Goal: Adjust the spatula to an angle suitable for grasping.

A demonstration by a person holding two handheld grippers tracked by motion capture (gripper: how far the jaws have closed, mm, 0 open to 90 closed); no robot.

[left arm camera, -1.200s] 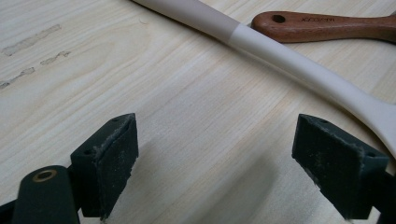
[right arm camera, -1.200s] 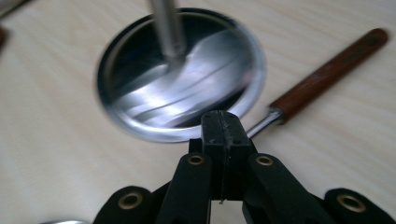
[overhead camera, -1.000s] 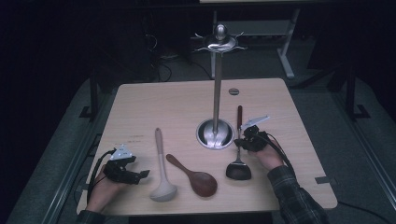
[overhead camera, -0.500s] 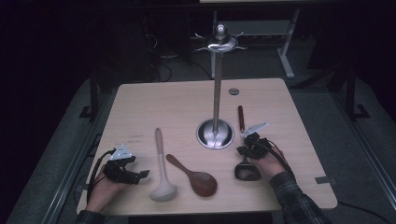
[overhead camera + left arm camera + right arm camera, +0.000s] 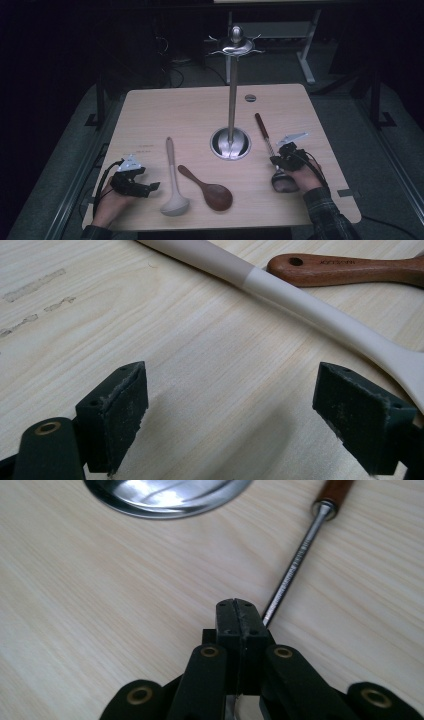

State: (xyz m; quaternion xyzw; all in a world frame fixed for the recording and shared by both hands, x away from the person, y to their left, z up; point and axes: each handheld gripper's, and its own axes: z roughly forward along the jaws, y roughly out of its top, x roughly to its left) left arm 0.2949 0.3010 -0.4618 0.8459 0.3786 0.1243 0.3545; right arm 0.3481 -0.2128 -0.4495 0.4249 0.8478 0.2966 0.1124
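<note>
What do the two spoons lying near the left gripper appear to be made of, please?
The dark spoon looks like varnished reddish wood: grain, a hanging hole and a stamped mark show. The pale ladle has a matte cream surface with a two-tone handle, possibly silicone over wood; I cannot tell for certain.

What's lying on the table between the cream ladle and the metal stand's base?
The dark wooden spoon lies between the cream ladle and the stand's base, in the high view.

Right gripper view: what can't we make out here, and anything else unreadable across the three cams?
- Right gripper, right gripper view: jaws pressed together beside the metal ladle shaft; whether they pinch it is hidden by the jaws.
- Ladle bowl, high view: covered by the right hand.
- Stand base, right gripper view: cut by top edge.
- Brown spoon stamp, left gripper view: too small.
</note>
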